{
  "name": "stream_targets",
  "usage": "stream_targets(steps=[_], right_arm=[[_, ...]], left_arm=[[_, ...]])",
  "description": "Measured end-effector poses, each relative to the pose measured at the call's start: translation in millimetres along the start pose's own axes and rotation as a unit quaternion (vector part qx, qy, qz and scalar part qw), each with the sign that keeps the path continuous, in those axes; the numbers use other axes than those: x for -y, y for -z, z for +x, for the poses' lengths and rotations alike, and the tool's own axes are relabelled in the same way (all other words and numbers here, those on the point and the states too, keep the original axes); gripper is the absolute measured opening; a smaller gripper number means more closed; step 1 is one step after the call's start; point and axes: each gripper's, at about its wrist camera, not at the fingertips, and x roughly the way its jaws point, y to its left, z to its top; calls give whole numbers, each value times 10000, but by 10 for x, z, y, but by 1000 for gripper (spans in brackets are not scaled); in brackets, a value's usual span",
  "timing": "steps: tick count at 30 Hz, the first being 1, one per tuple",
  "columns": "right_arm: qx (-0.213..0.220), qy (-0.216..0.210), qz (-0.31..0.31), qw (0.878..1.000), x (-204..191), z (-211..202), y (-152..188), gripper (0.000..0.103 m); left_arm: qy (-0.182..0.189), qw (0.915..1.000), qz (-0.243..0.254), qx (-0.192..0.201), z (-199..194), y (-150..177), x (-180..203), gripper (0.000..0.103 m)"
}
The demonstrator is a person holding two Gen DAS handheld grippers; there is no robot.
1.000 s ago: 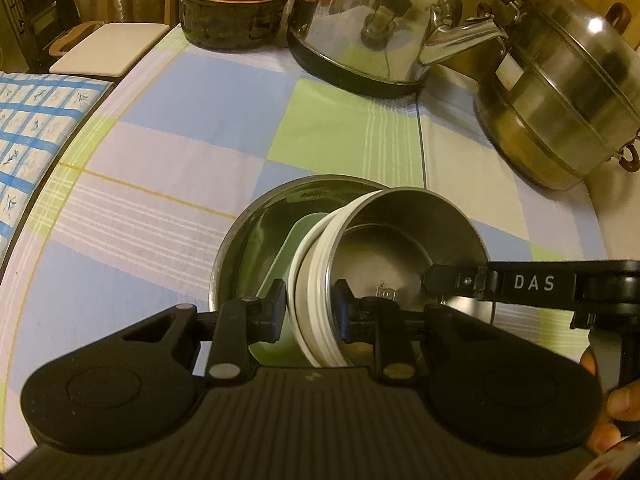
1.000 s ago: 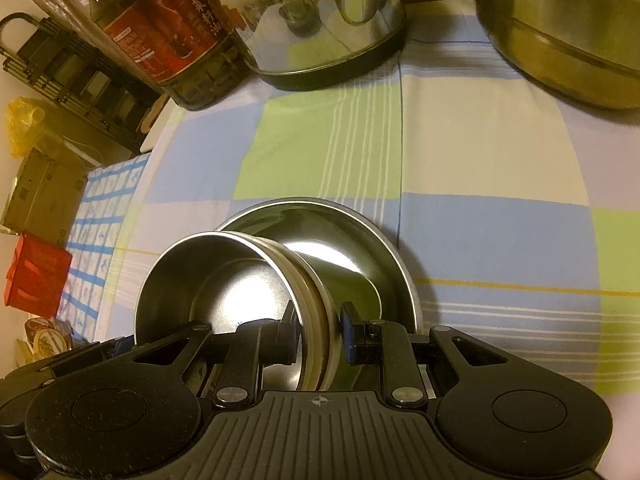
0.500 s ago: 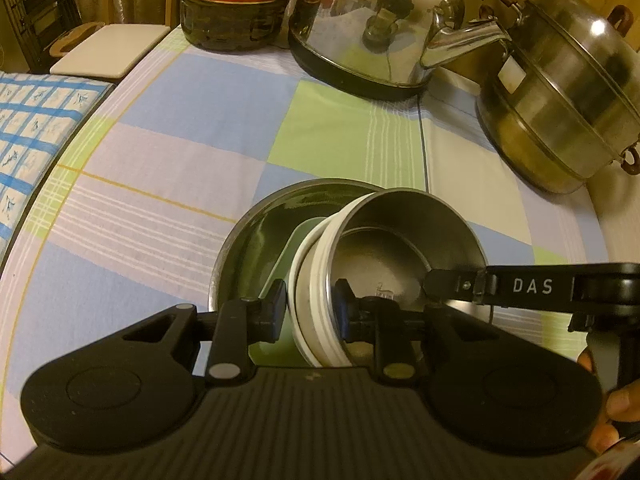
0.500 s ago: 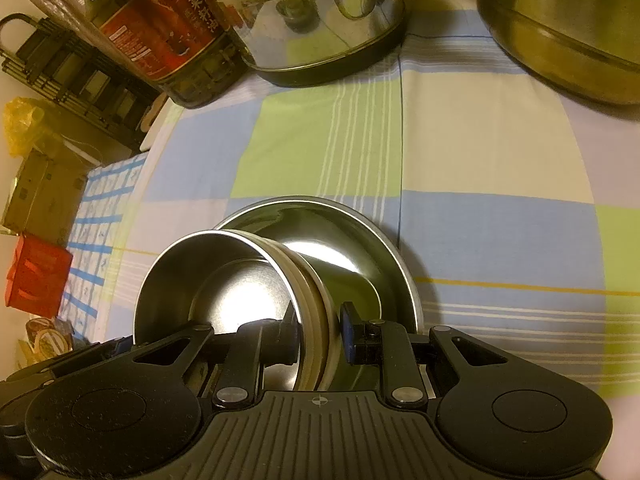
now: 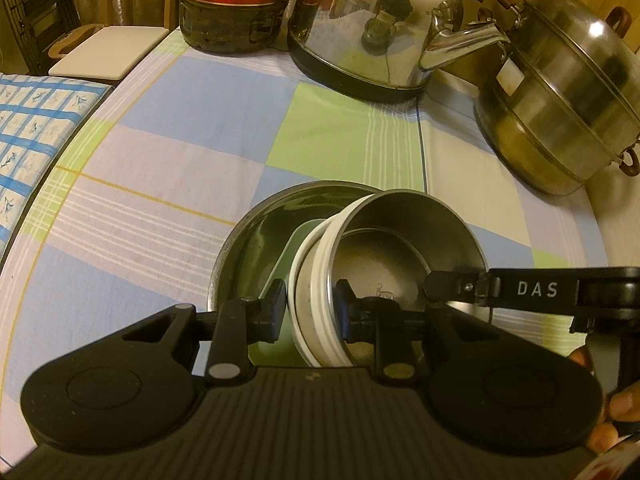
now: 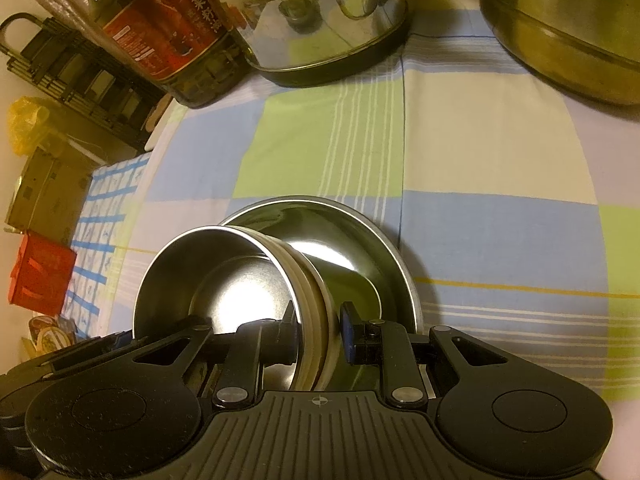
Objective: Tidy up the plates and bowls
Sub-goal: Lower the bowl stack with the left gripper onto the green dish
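A small steel bowl with a white rim band (image 5: 400, 240) is held between both grippers above a wide steel basin (image 5: 256, 240) on the checked tablecloth. My left gripper (image 5: 310, 314) is shut on the bowl's left wall. My right gripper (image 6: 318, 334) is shut on the opposite wall of the bowl (image 6: 224, 276); its arm marked DAS (image 5: 536, 290) crosses the left wrist view. A pale green plate (image 5: 280, 276) lies inside the basin under the bowl. The basin (image 6: 384, 248) also shows in the right wrist view.
A steel kettle (image 5: 372, 28), a dark oil bottle (image 5: 232, 0) and a large lidded steel pot (image 5: 560, 92) stand along the back of the table. A white board (image 5: 108, 50) and a blue patterned cloth (image 5: 36, 120) lie to the left. The table edge curves at left.
The bowl held by both grippers has shifted very slightly; both grips stay as they were.
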Motion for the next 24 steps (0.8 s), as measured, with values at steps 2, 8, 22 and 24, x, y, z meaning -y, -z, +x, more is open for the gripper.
stream_targets(steps=[2,8,22,24], right_arm=[[72,-46,-46,10000,-3,-33,1,22],[333,-148,-224,9991,-4,-165,11,22],[572,-487,-103,9971,91,-265,167,22],[600,-511,-67,9969,114,-260,184,22]], left_arm=[[-19,10000,29,22,-4,1,4,23],[-9,9998,55,177,-94,-15,-3,23],[85,9988,234,426,-316,12,-48,23],[167,9987,243,419,-320,18,-51,18]])
